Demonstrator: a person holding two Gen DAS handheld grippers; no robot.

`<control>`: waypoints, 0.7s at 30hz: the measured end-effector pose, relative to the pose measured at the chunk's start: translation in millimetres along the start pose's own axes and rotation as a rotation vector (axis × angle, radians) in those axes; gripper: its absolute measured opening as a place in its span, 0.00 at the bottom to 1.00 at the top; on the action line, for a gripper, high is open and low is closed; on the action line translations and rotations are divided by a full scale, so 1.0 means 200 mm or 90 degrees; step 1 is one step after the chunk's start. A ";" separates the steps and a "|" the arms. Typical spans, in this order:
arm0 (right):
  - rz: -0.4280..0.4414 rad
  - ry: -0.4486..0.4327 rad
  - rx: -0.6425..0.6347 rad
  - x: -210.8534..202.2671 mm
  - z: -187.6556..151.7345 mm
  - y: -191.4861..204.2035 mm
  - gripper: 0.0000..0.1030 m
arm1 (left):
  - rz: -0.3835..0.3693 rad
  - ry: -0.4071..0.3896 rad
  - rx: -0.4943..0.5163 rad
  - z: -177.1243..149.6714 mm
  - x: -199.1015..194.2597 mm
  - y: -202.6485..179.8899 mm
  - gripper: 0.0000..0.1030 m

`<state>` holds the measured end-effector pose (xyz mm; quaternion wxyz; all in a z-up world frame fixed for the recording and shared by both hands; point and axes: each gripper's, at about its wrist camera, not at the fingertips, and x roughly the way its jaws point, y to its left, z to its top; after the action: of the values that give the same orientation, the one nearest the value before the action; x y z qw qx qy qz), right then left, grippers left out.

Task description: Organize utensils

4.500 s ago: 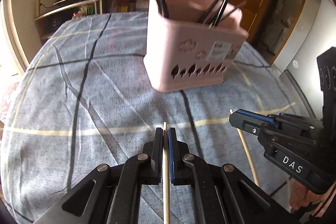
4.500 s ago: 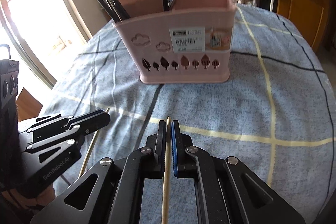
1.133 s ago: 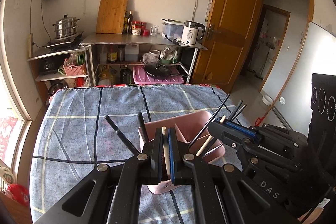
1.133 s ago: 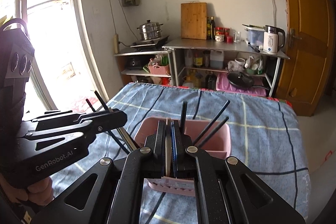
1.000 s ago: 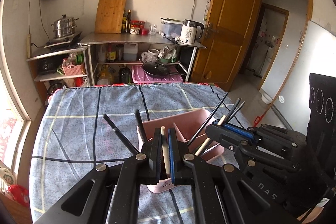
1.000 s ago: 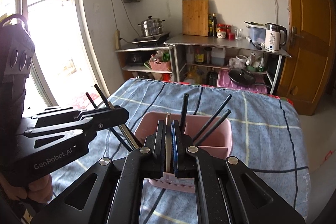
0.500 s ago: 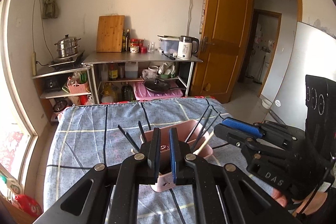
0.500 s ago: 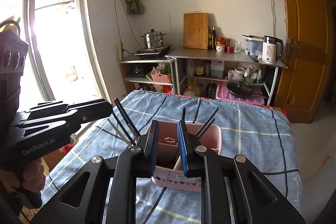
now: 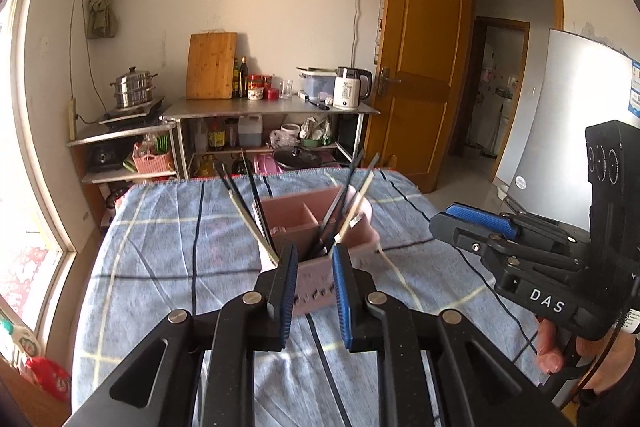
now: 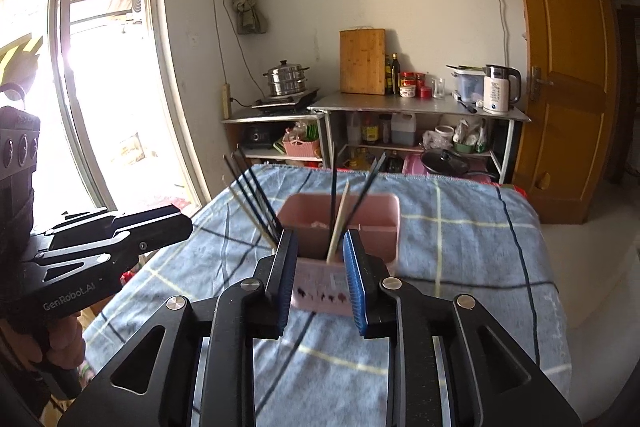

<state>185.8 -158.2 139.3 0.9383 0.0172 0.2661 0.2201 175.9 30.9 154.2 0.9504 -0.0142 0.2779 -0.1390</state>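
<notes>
Left gripper [image 9: 314, 259]: bottom centre of its own view, jaws apart and opening, nothing pinched between the blue pads; only the holder visible beyond the gap. Also seen at left edge of the right wrist view [image 10: 188, 223], side-on, gripped by a hand [image 10: 60, 343] at lower left.

Right gripper [image 10: 320, 247]: bottom centre of its own view, jaws parted wider and opening, nothing clamped. Also visible at right of the left wrist view [image 9: 444, 221], held by a hand [image 9: 560, 351] at lower right.

Pink utensil holder [image 10: 372, 219]: mid-frame in both views, upright on the blue plaid tablecloth [image 10: 472, 247], just beyond the fingertips. Divided into compartments; leaf-shaped cutouts along the near wall.

Black chopsticks [image 10: 256, 195] leaning out to the left of the holder, more black ones [image 10: 370, 179] standing in the centre. Pale wooden chopstick [image 10: 340, 223] in the holder, tilted, framed by the right gripper's gap without touching the pads. In the left wrist view, two pale wooden chopsticks: one [image 9: 250, 223] leaning left, one [image 9: 358, 205] leaning right.

Background, upper middle: metal shelf table [image 9: 272, 105] with cutting board [image 9: 211, 65], kettle [image 9: 354, 93], steamer pot [image 9: 133, 87]. Wooden door [image 9: 424, 75] at right.
</notes>
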 end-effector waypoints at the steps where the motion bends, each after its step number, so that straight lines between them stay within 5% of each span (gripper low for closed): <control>1: 0.000 0.002 0.002 -0.01 -0.02 0.00 0.26 | 0.000 0.003 -0.001 -0.03 -0.01 -0.01 0.17; 21: -0.010 0.029 0.003 -0.19 -0.44 0.09 0.31 | 0.054 -0.027 -0.021 -0.48 -0.16 -0.15 0.19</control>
<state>105.1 -166.1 84.9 0.9336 0.0125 0.2879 0.2128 91.8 16.2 92.0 0.9608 -0.0214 0.2600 -0.0937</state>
